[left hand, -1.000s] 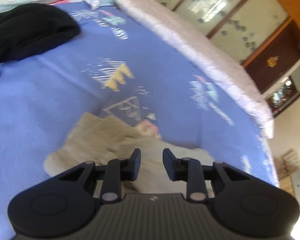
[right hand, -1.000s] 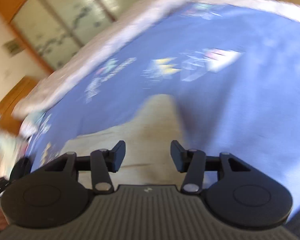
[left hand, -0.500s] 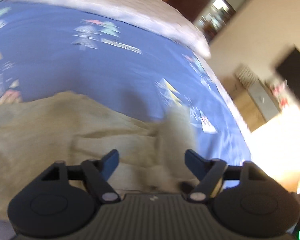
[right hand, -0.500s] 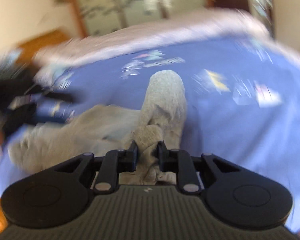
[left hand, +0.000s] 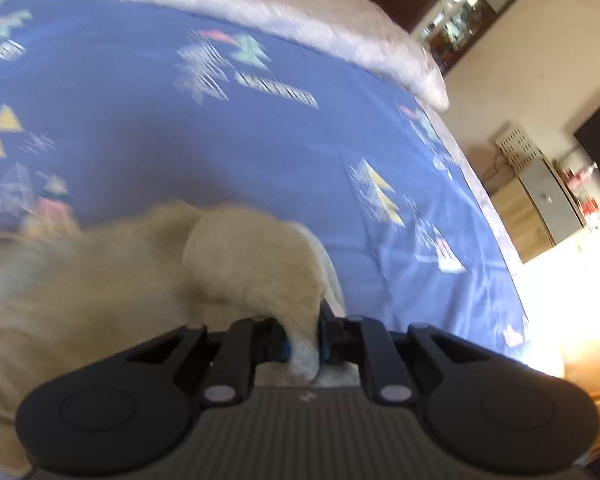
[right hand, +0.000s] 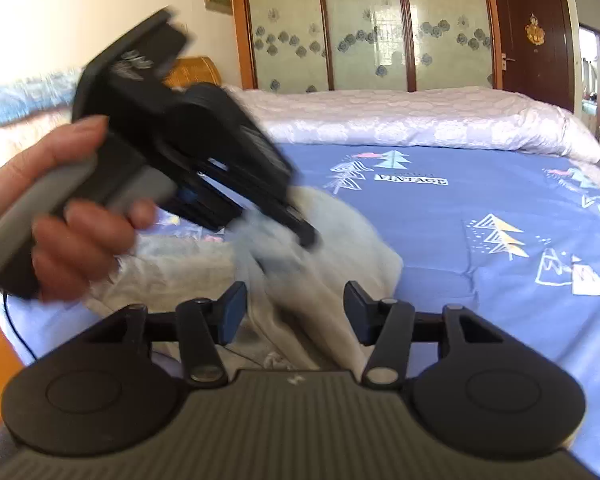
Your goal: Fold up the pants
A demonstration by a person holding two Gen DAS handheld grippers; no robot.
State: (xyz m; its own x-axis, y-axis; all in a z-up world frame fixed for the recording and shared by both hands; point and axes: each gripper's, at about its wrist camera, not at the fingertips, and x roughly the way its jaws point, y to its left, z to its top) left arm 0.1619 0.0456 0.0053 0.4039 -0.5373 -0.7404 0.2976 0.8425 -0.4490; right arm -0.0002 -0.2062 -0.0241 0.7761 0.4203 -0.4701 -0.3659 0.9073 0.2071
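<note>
The beige pants [left hand: 100, 280] lie bunched on the blue patterned bedsheet [left hand: 260, 140]. My left gripper [left hand: 303, 342] is shut on a fold of the pants, which bulges up just ahead of the jaws. In the right wrist view the pants [right hand: 340, 240] spread under and ahead of my right gripper [right hand: 294, 312], which is open with cloth between its wide jaws. The left gripper [right hand: 300, 236] shows there too, held in a hand, its fingers down in the cloth.
A white quilt [right hand: 400, 120] lies rolled along the far side of the bed. Behind it stand glass-panelled wardrobe doors [right hand: 360, 24] and a dark wooden door [right hand: 536, 32]. A cabinet [left hand: 540, 208] stands past the bed's right edge.
My left gripper went from open to shut on a fold of the pants. My right gripper went from shut on the cloth to open. Both views swung round.
</note>
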